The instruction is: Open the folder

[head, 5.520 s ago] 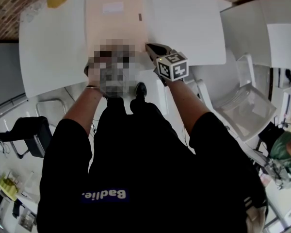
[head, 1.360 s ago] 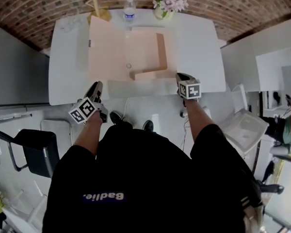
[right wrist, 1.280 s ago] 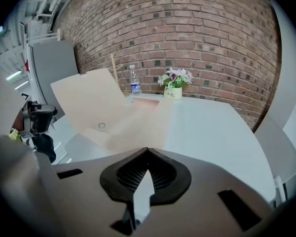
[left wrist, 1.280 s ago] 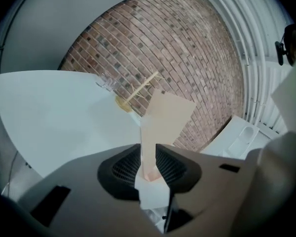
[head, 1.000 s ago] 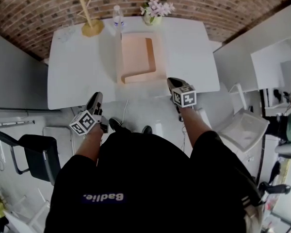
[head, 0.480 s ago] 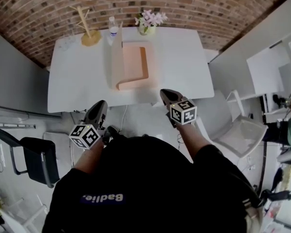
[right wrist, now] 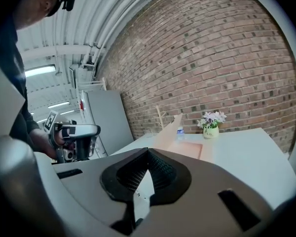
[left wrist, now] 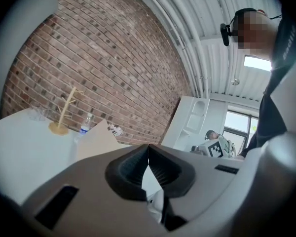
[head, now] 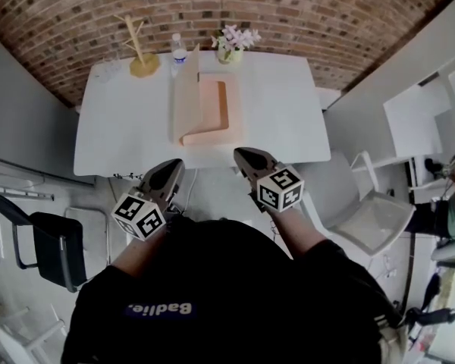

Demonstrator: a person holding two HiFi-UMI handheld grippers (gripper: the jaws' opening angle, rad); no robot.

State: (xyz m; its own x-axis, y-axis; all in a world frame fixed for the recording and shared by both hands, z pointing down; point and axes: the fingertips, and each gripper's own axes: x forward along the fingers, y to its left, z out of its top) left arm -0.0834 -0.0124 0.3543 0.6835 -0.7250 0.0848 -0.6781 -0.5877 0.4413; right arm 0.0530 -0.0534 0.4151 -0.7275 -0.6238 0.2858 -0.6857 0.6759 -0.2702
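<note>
The peach folder (head: 218, 112) lies on the white table (head: 280, 105), and its front cover (head: 185, 101) stands up on edge along the left side. Both grippers hover off the table's near edge, away from the folder. My left gripper (head: 174, 164) is shut with nothing between its jaws, and its pads meet at the tip in the left gripper view (left wrist: 148, 146). My right gripper (head: 239, 152) is shut and empty too (right wrist: 148, 151). The raised cover (right wrist: 170, 127) and the folder's inner page (right wrist: 187, 149) show far ahead in the right gripper view.
Along the table's far edge, by the brick wall, stand a wooden branch stand (head: 140, 51), a water bottle (head: 179, 50) and a pot of flowers (head: 233, 44). A black chair (head: 49, 241) is at the near left and a white chair (head: 371, 218) at the right.
The cover lay flat open to the left and has since swung up on edge. Both grippers drew back from the table's edge and rose. The left jaws closed.
</note>
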